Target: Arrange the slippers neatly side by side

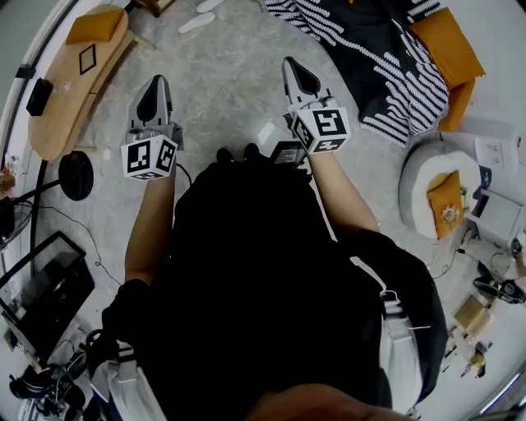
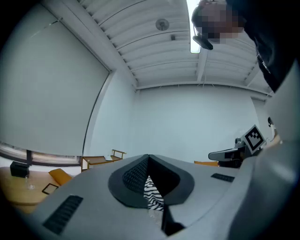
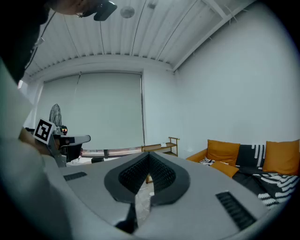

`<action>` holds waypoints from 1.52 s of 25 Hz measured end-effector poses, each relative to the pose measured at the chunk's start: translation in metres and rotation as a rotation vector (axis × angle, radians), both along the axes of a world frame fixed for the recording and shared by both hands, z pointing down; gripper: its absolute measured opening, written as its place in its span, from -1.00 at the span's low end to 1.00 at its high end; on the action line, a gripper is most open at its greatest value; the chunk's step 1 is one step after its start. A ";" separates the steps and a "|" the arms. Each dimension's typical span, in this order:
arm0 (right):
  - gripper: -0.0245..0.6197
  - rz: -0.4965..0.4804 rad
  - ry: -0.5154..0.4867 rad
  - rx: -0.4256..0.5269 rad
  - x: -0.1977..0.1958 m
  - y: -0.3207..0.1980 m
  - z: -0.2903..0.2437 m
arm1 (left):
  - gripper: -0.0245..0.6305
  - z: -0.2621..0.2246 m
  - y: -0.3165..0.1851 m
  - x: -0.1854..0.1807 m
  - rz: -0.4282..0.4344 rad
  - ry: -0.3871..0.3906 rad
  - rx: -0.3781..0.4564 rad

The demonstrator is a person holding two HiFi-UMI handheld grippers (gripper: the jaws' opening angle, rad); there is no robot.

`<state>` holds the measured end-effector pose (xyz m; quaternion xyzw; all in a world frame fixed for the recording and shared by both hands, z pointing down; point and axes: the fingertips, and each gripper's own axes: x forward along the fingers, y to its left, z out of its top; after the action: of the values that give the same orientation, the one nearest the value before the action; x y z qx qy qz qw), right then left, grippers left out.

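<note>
While the person's bare forearms reach forward side by side, the grey two-jaw left gripper (image 1: 155,89) and the matching right gripper (image 1: 294,69) point roughly level. Each has its jaws pressed together on nothing. The two flat white slippers (image 1: 197,22) lie on the pale stone floor (image 1: 230,99), well ahead of both grippers.

Two white slippers (image 1: 198,22), staggered, apart.

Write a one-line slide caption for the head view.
Both shut, the left gripper and right gripper hover above grey floor; white slippers lie ahead, untouched.
</note>
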<state>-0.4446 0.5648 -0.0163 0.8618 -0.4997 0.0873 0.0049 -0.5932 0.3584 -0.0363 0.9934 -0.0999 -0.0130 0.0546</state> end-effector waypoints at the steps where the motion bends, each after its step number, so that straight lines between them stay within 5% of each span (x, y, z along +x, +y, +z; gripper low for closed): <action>1: -0.83 0.002 -0.008 0.001 0.001 0.002 0.002 | -0.88 -0.002 0.001 0.001 0.001 0.004 0.004; 13: -0.82 -0.011 -0.083 0.074 0.022 0.025 0.014 | -0.88 -0.002 0.028 0.030 0.052 0.004 0.001; 23: -0.82 -0.037 -0.124 0.042 0.034 0.038 0.040 | -0.88 0.013 0.052 0.055 0.121 -0.023 -0.005; 38: -0.82 -0.039 -0.120 -0.020 0.145 -0.030 0.052 | -0.88 0.041 -0.039 0.155 0.075 -0.008 -0.067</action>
<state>-0.2996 0.5348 0.0361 0.8449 -0.5150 0.1437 -0.0149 -0.4385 0.3195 0.0052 0.9941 -0.0632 -0.0035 0.0877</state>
